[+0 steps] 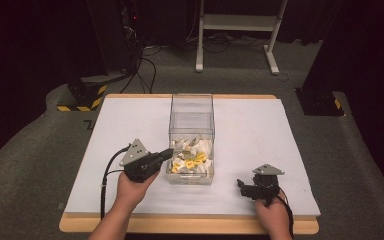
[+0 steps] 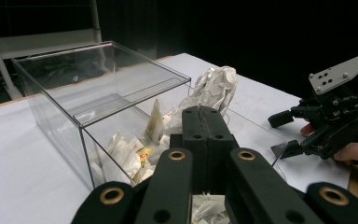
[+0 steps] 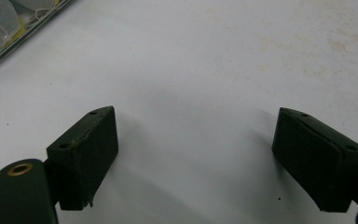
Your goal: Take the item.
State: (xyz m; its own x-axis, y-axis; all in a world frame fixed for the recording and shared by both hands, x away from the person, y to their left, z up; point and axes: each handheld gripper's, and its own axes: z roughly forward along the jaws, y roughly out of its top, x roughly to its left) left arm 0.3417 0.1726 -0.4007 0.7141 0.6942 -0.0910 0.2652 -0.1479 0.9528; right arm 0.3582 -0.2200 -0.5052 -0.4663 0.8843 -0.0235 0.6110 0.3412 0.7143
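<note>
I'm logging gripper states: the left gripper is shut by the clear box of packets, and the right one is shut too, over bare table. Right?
Not quite. The right gripper is open: the right gripper view shows its jaws wide apart over bare table. The left gripper is indeed shut by the clear box of packets.

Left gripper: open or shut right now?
Shut. In its own view the left gripper has both black jaws pressed flat together, nothing visible between them.

Both grippers (image 1: 167, 153) (image 1: 240, 186) black w/ grey 3-cornered plates, brass-looking pivots, black cables; arms bare.
</note>
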